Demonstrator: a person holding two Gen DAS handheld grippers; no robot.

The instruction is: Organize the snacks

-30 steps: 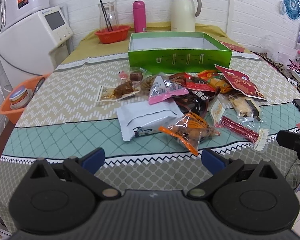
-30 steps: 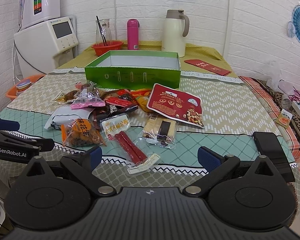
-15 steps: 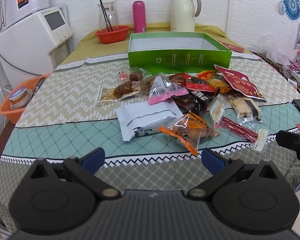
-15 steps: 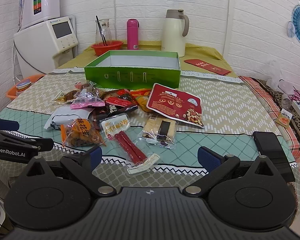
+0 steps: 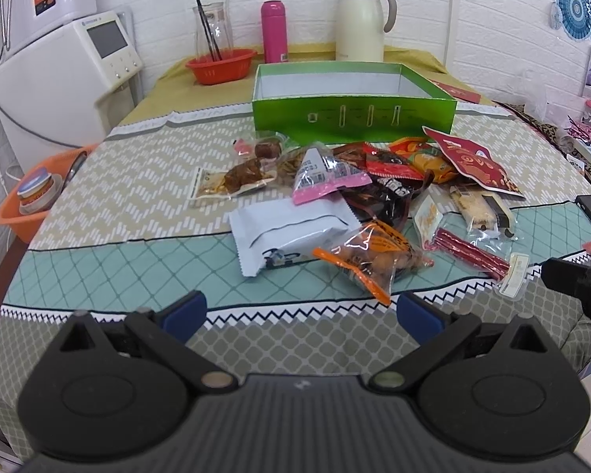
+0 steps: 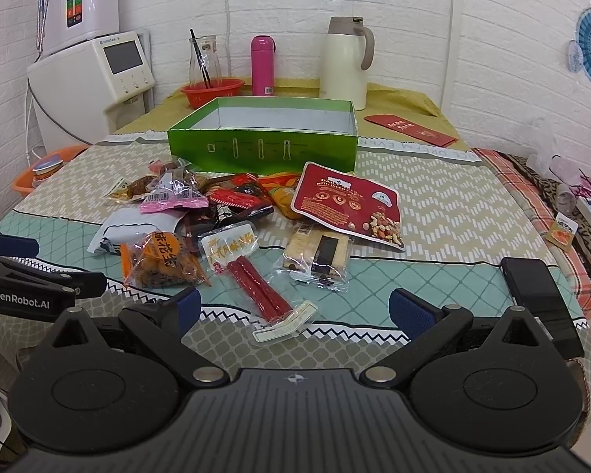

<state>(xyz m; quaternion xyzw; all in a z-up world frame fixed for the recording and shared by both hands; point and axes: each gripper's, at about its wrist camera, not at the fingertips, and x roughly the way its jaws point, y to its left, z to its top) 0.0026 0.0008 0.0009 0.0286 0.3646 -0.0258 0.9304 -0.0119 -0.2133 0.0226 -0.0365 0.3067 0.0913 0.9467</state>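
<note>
We are holding the left hand-held gripper and right hand-held gripper wide and empty at the table edge; the crinkly plastic snack packets are lying heaped before the open green cardboard box, waiting to be sorted into it.

The pink packet is hiding part of the dark packet under it. The picture's edge is cutting off the orange basket.

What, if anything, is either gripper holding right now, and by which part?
Nothing is held. The left gripper and right gripper both have open, empty jaws, short of the snacks.
</note>
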